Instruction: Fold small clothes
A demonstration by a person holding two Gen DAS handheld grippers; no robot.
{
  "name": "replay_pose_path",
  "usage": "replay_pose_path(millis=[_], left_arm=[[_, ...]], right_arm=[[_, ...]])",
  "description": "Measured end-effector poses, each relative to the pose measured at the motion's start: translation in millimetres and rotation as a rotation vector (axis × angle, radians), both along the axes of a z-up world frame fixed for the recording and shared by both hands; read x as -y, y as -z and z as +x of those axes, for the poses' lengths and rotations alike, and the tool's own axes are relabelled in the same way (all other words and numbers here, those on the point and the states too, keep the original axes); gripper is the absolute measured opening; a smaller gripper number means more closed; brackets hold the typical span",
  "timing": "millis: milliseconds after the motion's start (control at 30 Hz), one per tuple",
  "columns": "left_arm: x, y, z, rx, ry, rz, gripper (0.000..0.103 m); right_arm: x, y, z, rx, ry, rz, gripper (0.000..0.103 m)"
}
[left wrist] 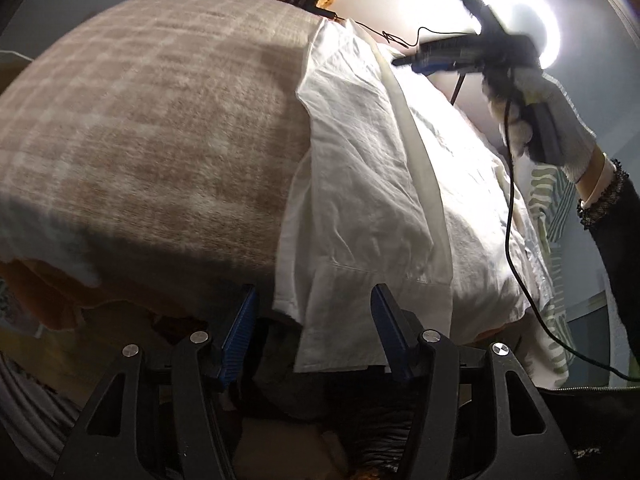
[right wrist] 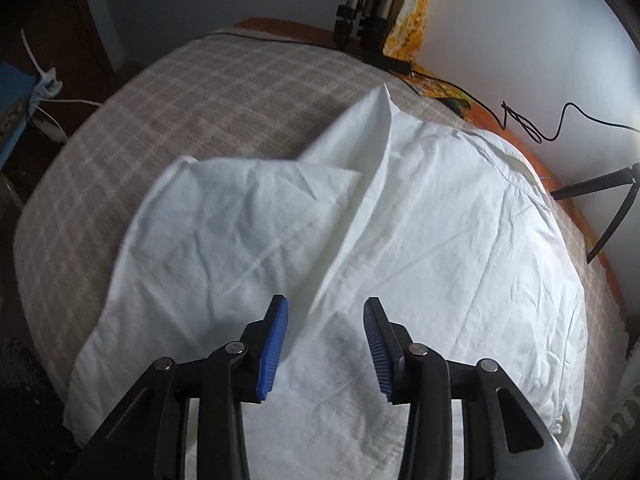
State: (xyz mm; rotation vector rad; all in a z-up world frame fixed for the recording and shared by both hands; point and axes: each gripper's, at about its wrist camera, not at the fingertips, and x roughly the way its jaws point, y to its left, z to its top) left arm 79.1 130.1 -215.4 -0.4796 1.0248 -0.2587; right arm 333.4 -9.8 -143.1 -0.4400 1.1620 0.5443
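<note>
white garment (right wrist: 400, 216) beneath right hand-held gripper (right wrist: 326, 344), untouched

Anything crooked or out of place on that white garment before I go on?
Yes. The white garment has one flap folded over at a slant, its edge running diagonally with a pointed corner sticking out onto the checked blanket. Its near hem also droops over the edge.

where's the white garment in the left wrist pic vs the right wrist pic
Left wrist view: the white garment runs from upper centre down to the bottom centre, right of the bare plaid, its near hem between the open left gripper fingers.
Right wrist view: the white garment fills the centre and right, a folded flap lying toward the left, under the open right gripper.
Shared landmark: the beige plaid blanket under it.
</note>
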Motion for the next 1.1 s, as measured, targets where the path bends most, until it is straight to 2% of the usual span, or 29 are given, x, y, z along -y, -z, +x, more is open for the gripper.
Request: replay_pose_path(millis=[100,167,233,300,467,667,767,833,867,900,933,1000,1100], left_arm=[[3.2,1.0,-0.3,0.008,0.001,-0.022,0.052],[2.6,1.9,-1.5,0.014,-0.002,-0.043,0.039],[3.9,3.5,-2.3,0.020,0.001,-0.049,0.017],[5.9,3.5,-3.7,0.035,0.004,-0.046,0.007],[7.9,-6.3,-10.0,0.105,0.030,-0.046,0.005],[12.6,-15.9,-12.8,0.149,0.070,-0.018,0.004],[11.5,-18.7,-17.0,0.162,0.080,-0.019,0.004],[11.6,-20.6,-17.1,0.167,0.085,-0.020,0.004],[11.4,-21.6,-17.6,0.171,0.089,-0.015,0.004],[11.3,-22.7,-18.4,0.175,0.094,-0.006,0.004],[10.9,-23.2,-18.5,0.178,0.098,0.003,0.004],[14.0,-27.4,-18.1,0.186,0.100,0.014,0.004],[18.8,-34.8,-18.0,0.199,0.114,0.031,0.004]], right_arm=[[-18.8,-17.0,2.9,-0.023,0.003,0.091,0.067],[-35.9,-20.0,6.9,-0.042,0.016,0.119,0.072],[-50.9,-17.2,14.2,-0.080,0.036,0.143,0.074],[-65.9,-9.9,21.8,-0.125,0.068,0.152,0.074],[-97.3,13.0,27.8,-0.185,0.139,0.075,0.075],[-132.2,32.0,31.7,-0.116,0.118,-0.090,0.074],[-134.7,40.5,37.7,-0.119,0.114,-0.135,0.067],[-133.0,45.1,41.4,-0.123,0.119,-0.156,0.056],[-130.9,47.7,44.6,-0.130,0.123,-0.159,0.046],[-127.3,50.3,47.4,-0.144,0.133,-0.151,0.036],[-124.6,51.2,50.4,-0.152,0.143,-0.133,0.031],[-115.4,47.3,54.3,-0.162,0.162,-0.085,0.013],[-99.4,32.7,60.0,-0.183,0.166,0.007,0.009]])
